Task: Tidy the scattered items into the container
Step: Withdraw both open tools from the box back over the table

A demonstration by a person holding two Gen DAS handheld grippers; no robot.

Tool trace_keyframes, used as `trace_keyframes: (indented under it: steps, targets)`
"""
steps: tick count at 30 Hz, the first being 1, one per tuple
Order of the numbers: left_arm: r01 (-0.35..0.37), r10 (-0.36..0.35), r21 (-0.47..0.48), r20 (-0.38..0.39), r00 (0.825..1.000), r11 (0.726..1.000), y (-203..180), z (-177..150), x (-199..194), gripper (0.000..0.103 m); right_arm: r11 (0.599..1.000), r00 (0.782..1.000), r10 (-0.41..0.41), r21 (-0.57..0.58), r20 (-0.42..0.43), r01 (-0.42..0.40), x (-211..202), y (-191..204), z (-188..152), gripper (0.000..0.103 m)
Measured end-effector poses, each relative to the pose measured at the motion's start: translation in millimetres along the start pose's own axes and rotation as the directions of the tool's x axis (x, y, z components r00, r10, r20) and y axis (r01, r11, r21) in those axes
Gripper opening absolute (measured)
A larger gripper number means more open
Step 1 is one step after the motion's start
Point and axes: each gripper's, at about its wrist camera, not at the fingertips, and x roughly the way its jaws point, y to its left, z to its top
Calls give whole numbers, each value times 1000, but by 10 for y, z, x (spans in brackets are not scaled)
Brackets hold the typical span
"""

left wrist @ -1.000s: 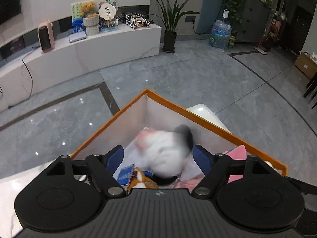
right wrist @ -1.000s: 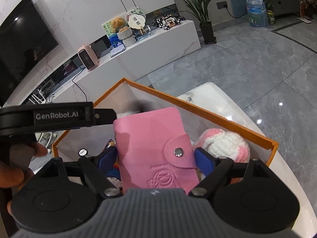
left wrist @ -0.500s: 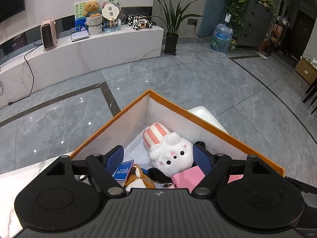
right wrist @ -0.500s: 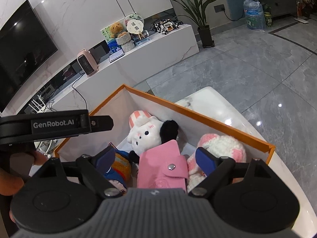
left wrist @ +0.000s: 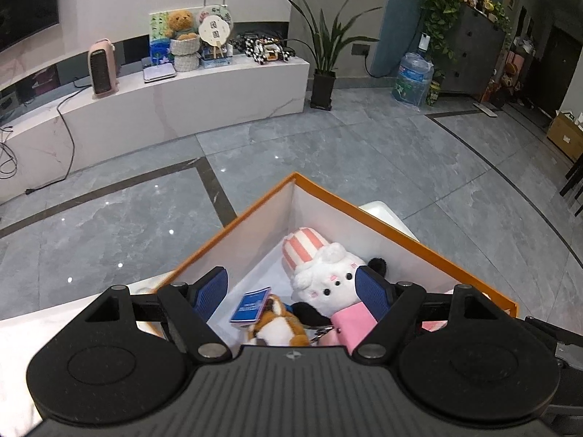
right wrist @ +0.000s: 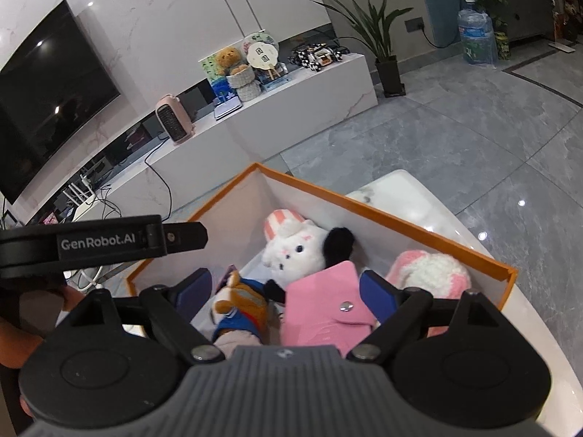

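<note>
Grey-tiled living room, white marble table point(right wrist: 408, 189), orange-rimmed container point(right wrist: 364, 205) in lower centre.
Just released: pink snap wallet point(right wrist: 324, 309), smooth and flat, now among the fuzzy white plush point(right wrist: 291, 251) and knitted ball point(right wrist: 433, 273). Right tool point(right wrist: 288, 287) and left tool point(left wrist: 291, 287) wide open, empty. Tidying likely near done.

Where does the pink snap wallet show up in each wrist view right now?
Left wrist: pink snap wallet at bottom centre-right, partly hidden behind the left gripper, below the white bunny plush.
Right wrist: wallet at lower centre, between the right gripper fingers, untouched.
Shared landmark: orange-rimmed box.
</note>
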Motion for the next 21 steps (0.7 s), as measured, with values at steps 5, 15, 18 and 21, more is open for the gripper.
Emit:
trace_keyframes:
  steps: [5, 15, 18, 21]
  targets:
    - [-23, 24, -15, 15, 1000, 1000, 150, -31, -184, 91, 1000, 1000, 16, -22, 6, -16, -79, 181, -28, 90]
    - [-72, 74, -58, 38, 997, 996, 550, -253, -610, 91, 993, 999, 32, -117, -3, -32, -165, 640, -179, 90]
    - [-87, 90, -83, 32, 995, 993, 708, -375, -698, 91, 988, 999, 32, -148, -9, -33, -163, 763, -250, 90]
    - [-105, 108, -110, 25, 994, 988, 877, -494, -799, 91, 984, 999, 28, -177, -17, -31, -144, 879, -319, 90]
